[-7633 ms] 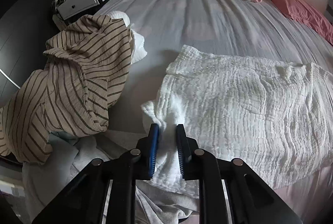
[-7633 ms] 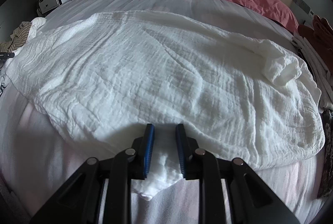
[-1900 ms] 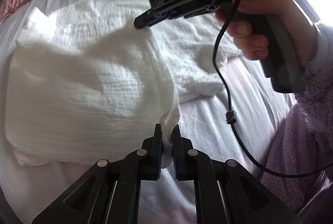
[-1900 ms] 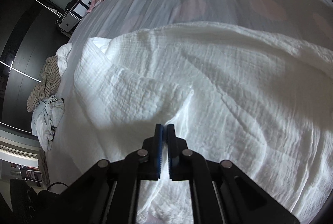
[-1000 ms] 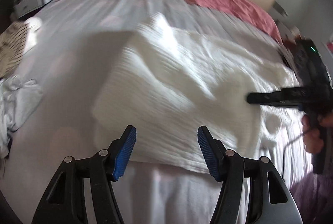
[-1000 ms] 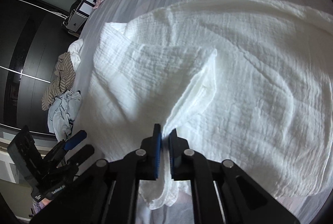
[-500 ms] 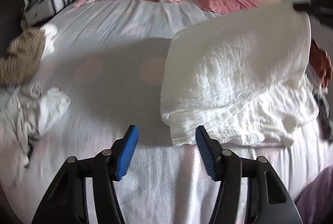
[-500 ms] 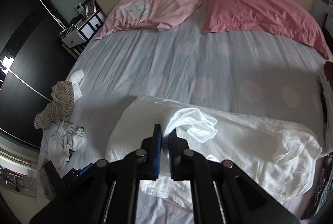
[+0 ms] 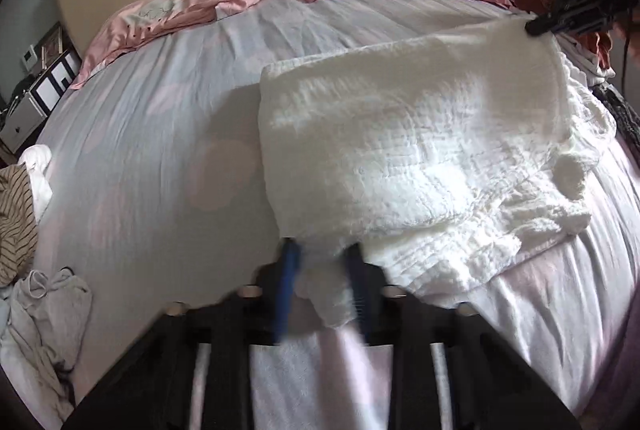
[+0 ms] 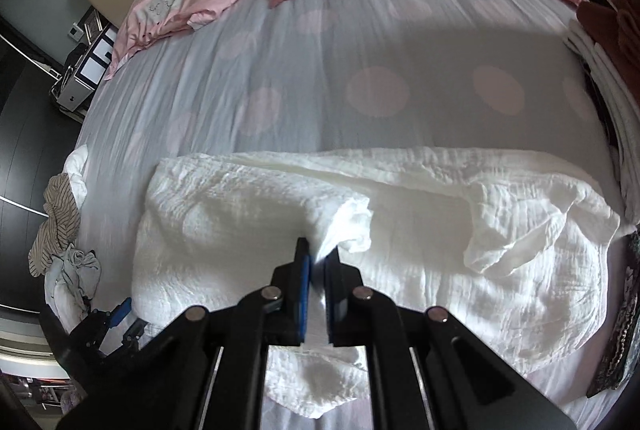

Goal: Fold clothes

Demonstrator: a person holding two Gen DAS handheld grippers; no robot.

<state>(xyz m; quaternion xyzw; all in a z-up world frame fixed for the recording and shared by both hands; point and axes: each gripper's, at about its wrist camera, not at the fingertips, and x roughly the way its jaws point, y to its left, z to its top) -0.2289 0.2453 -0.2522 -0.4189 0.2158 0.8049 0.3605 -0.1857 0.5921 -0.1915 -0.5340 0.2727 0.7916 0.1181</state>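
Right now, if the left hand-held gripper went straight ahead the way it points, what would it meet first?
The white cloth. Its near corner already sits between the blurred fingers of the left hand-held gripper, and the folded bulk lies just beyond on the bed. Depth is hard to judge.

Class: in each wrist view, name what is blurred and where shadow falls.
Left wrist view: the left gripper is motion-smeared, and shadow darkens the bedsheet beside the white garment. Right wrist view: the right gripper is sharp; shadow crosses the sheet above the garment.
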